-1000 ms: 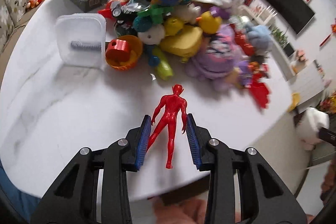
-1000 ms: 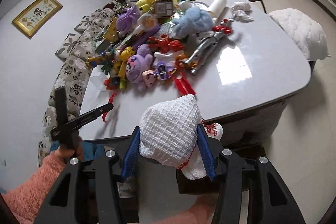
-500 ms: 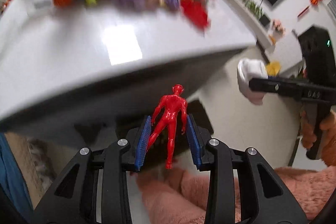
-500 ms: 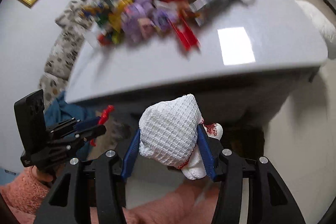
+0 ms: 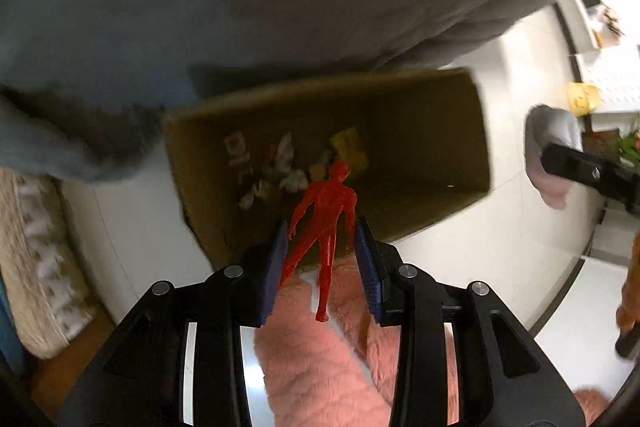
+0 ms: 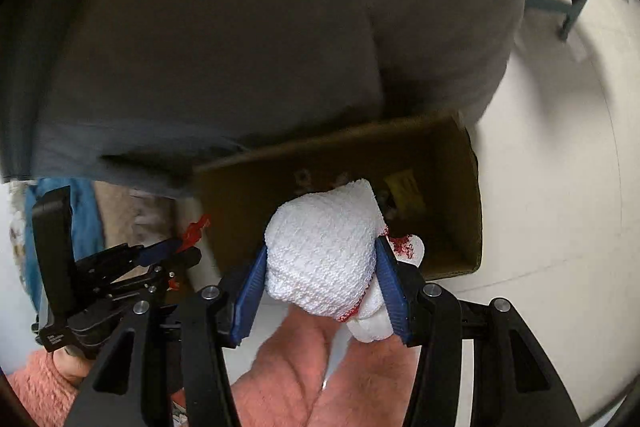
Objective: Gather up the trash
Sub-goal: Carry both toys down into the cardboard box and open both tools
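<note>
Both grippers point steeply down over a box (image 5: 436, 147) on the floor. My left gripper (image 5: 322, 251) clamps a red figure (image 5: 326, 211) by its sides, its head over scraps (image 5: 280, 167) in the box. My right gripper (image 6: 320, 263) squeezes a white sock (image 6: 320, 259) with red marks, above the box's near edge. Pink sleeves (image 5: 320, 367) show below.

both fisheye views sat behind their own blue-padded fingers and looked steeply down, close over an open cardboard box (image 5: 420, 131) on the pale floor (image 5: 520, 219). the 2 views shared that box (image 6: 440, 195) and the grey cloth above it. the left view caught the right gripper (image 5: 560, 163) at its right edge; the right view caught the left gripper (image 6: 176, 251) at its lower left.
</note>
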The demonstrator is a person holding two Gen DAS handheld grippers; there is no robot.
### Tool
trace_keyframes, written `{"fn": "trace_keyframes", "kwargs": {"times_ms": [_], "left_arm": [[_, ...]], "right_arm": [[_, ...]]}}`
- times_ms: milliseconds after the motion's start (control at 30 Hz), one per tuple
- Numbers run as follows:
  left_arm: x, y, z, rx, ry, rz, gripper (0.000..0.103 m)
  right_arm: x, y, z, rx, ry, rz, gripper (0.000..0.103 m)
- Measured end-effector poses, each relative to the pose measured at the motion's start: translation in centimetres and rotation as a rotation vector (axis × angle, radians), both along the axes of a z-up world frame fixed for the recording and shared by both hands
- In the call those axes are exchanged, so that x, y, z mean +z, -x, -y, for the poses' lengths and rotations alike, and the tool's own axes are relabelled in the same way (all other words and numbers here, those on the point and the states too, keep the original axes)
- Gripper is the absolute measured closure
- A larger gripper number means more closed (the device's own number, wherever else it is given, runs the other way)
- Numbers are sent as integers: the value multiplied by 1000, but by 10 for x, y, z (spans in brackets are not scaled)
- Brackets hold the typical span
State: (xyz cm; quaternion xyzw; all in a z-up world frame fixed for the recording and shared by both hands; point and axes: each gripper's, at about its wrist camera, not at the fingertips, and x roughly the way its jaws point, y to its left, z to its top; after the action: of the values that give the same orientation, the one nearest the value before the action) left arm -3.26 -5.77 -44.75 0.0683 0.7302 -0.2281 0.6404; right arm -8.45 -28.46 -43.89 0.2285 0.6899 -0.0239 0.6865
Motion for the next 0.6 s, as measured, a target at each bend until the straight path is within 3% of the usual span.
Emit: {"fn": "trace_keyframes", "kwargs": {"times_ms": [67, 133, 167, 233, 367, 600], "left_arm": [[-25, -2, 7, 8, -33, -28, 67], [-51, -5, 12, 24, -91, -64, 45], [-62, -7, 14, 36, -123, -77, 29], [-77, -9, 14, 45, -194, -63, 27], [-92, -12, 7, 96, -202, -111, 27], [-72, -9, -2, 110, -251, -101, 27]], "right_arm": [[-24, -2, 2, 13, 21, -24, 45], [-43, -5, 5, 17, 52, -45, 23], [-50, -6, 7, 17, 83, -48, 20], [-58, -8, 14, 8, 94, -47, 18], [-68, -7, 24, -16, 79, -73, 18], [-45, -2, 34, -35, 82, -90, 18]]}}
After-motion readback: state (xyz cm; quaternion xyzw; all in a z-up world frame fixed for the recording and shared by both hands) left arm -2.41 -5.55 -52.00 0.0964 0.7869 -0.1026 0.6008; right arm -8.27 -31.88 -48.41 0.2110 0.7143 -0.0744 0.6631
